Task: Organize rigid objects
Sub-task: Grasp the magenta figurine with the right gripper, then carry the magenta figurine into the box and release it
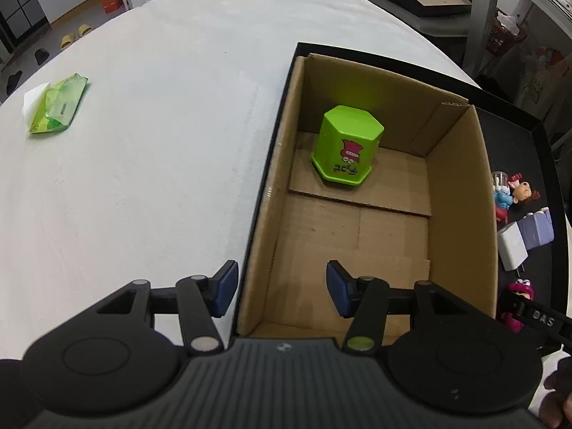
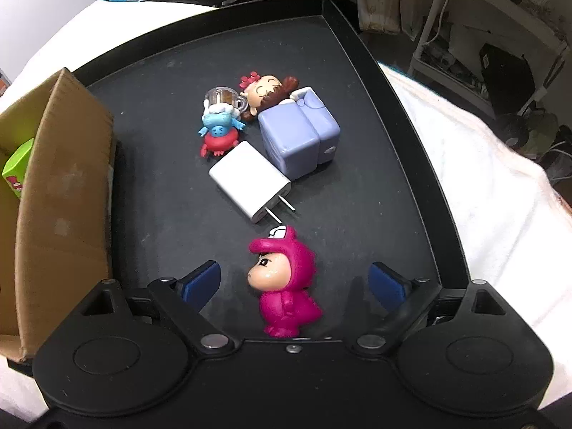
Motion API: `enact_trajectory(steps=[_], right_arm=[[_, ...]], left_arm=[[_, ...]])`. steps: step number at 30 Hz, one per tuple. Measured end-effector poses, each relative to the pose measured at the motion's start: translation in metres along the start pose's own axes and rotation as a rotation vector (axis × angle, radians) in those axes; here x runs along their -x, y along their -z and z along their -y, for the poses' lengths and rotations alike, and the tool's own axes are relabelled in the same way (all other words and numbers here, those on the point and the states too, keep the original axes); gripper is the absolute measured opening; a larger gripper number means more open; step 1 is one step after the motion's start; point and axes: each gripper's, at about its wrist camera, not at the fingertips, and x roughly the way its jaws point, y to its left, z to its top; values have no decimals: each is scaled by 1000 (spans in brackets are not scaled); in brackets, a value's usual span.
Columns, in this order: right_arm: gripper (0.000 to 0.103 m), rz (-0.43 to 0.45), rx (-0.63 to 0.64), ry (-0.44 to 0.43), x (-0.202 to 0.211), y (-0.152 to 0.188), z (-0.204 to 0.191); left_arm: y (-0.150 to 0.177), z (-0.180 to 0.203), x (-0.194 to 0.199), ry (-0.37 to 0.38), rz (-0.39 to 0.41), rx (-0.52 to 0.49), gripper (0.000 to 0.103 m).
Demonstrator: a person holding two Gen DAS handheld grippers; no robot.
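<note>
1. Pink figurine point(image 2: 286, 282) stands upright on the black tray point(image 2: 393, 114), between your right gripper's point(image 2: 295, 282) wide-spread fingers, neither pad touching it.
2. Just beyond it lie a white charger point(image 2: 246, 178), a lavender block toy point(image 2: 300, 136) and a blue-and-red figure point(image 2: 220, 132), bunched together mid-tray.
3. Your left gripper point(image 1: 282, 289) hangs open and empty, straddling the near-left wall of the cardboard box point(image 1: 461, 186).
4. Inside the box, a green hexagonal container point(image 1: 346, 146) sits near the far wall, apparently upside down.

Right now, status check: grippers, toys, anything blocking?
Left gripper open over cardboard box. Right gripper open around pink dinosaur-suit figurine, not clamped. White plug charger just beyond.
</note>
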Motion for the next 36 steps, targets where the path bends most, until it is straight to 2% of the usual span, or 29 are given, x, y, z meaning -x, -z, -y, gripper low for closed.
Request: enact_trajectory(steps=[1, 2, 3, 6, 10, 17, 27, 36], right_arm=[[76, 4, 5, -1, -1, -3, 0], [55, 6, 16, -3, -2, -3, -1], [42, -3, 18, -14, -3, -3, 0], [41, -5, -41, -67, -3, -3, 8], [41, 73, -40, -62, 11, -3, 11], [41, 97, -40, -156, 30, -7, 10], [41, 206, 45, -248, 59, -25, -19], [41, 285, 146, -329, 73, -34, -56]], left_arm=[[0, 2, 1, -4, 2, -9, 53], [0, 4, 2, -10, 3, -18, 53], [-1, 5, 2, -15, 4, -23, 53], [-2, 8, 5, -16, 7, -15, 53], [-4, 10, 5, -29, 8, -18, 53], [-4, 14, 5, -42, 7, -34, 55], [-5, 8, 5, -10, 8, -17, 55], [-2, -10, 4, 19, 66, 27, 54]])
